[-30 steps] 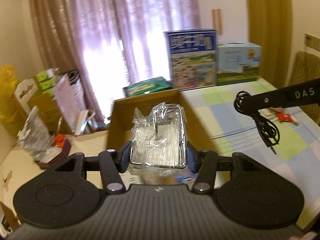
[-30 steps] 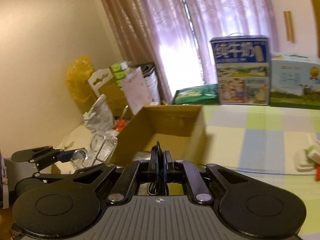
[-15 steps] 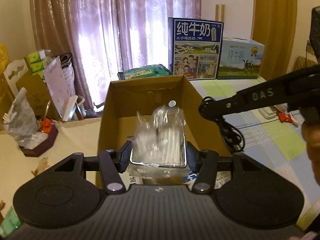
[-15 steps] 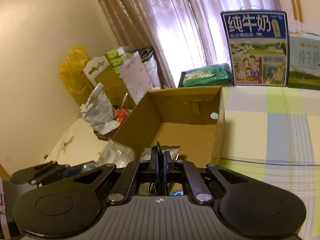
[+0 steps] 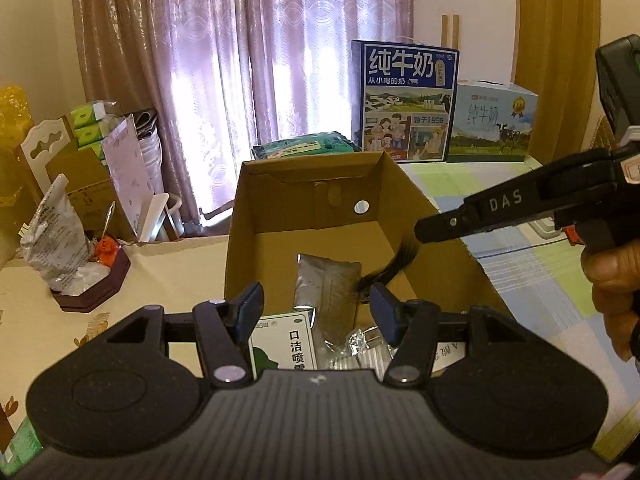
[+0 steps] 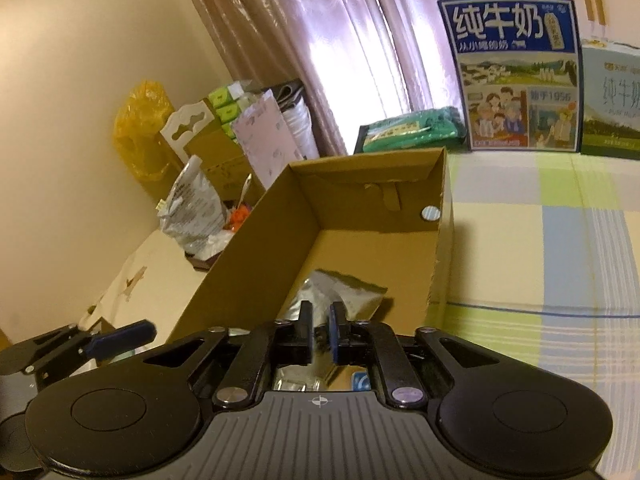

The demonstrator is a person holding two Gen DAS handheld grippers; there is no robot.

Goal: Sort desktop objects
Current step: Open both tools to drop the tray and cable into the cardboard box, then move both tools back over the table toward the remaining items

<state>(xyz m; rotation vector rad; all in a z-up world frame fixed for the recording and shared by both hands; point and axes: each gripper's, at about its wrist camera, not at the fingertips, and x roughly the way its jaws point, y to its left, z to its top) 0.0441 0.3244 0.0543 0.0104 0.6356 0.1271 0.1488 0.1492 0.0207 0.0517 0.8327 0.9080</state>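
L gripper (image 5: 316, 306): wide, empty, over box (image 5: 432, 216)
R gripper (image 6: 320, 336): narrow gap, empty; arm reads "DAS"
Carton (image 5: 404, 100): "纯牛奶"
Packet (image 5: 286, 344) in box: "口洁喷"

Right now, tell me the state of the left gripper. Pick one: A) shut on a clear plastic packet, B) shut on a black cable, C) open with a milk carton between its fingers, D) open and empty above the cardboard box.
D: the left gripper has its fingers spread wide with nothing between them, above the near end of the cardboard box; a clear plastic packet lies in the box below.
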